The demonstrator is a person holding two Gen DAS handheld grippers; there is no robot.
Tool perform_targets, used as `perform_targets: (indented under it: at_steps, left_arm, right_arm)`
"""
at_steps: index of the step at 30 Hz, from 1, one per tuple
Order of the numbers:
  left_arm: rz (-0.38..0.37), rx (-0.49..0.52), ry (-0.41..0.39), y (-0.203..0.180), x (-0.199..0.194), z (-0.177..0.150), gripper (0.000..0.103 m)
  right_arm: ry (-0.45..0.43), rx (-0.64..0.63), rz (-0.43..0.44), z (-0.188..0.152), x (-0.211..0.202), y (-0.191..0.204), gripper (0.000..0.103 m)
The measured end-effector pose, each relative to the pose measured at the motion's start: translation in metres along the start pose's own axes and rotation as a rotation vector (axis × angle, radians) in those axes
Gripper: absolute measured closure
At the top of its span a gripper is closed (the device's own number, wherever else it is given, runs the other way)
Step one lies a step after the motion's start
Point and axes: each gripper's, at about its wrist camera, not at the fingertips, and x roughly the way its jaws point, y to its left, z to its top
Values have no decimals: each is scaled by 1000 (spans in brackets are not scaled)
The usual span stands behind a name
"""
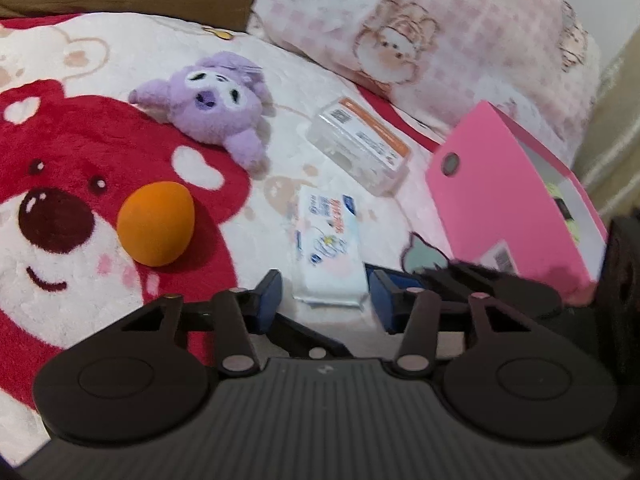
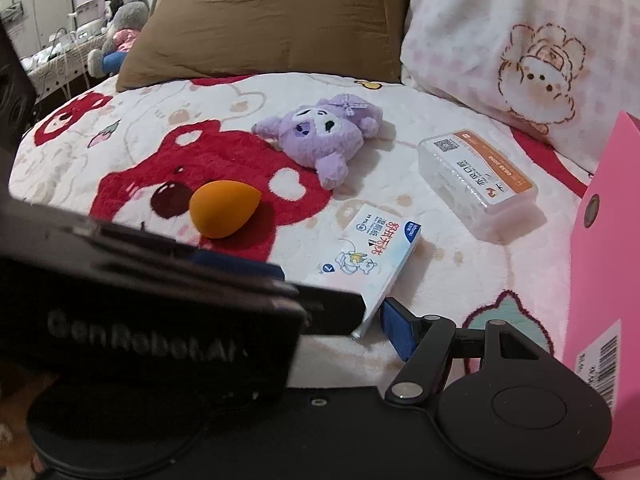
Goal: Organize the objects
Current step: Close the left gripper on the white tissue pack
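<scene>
Only the left view shows it — left hand-held gripper (image 1: pixel 326 296) part-open astride wipes pack (image 1: pixel 324 240).

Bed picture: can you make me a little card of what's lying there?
Blanket: fluffy white blanket, red bear print
Toy: purple plush animal, at the back
Sponge: orange egg-shaped sponge on the bear's face
Case: clear plastic case, orange label
Box: open pink cardboard box
Wipes: white-blue wipes pack between open left gripper pads
</scene>
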Motion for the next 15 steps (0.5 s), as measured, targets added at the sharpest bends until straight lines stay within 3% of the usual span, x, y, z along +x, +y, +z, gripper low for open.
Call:
perform_targets:
  at_steps: [3, 7, 12, 15]
  left_arm:
    - [1, -18, 4, 1, 5, 1, 67]
    - [-5, -16, -4, 2, 5, 2, 69]
    - [5, -2, 25, -1, 4, 9, 69]
    - [-7, -9, 38, -1, 3, 10, 69]
  right_arm:
    - [-21, 8, -18, -2, 2, 1, 31]
    - [-27, 13, -37, -2, 1, 4, 33]
    - [-20, 13, -69, 0, -1, 5, 49]
    - [-18, 14, -80, 0, -3, 5, 51]
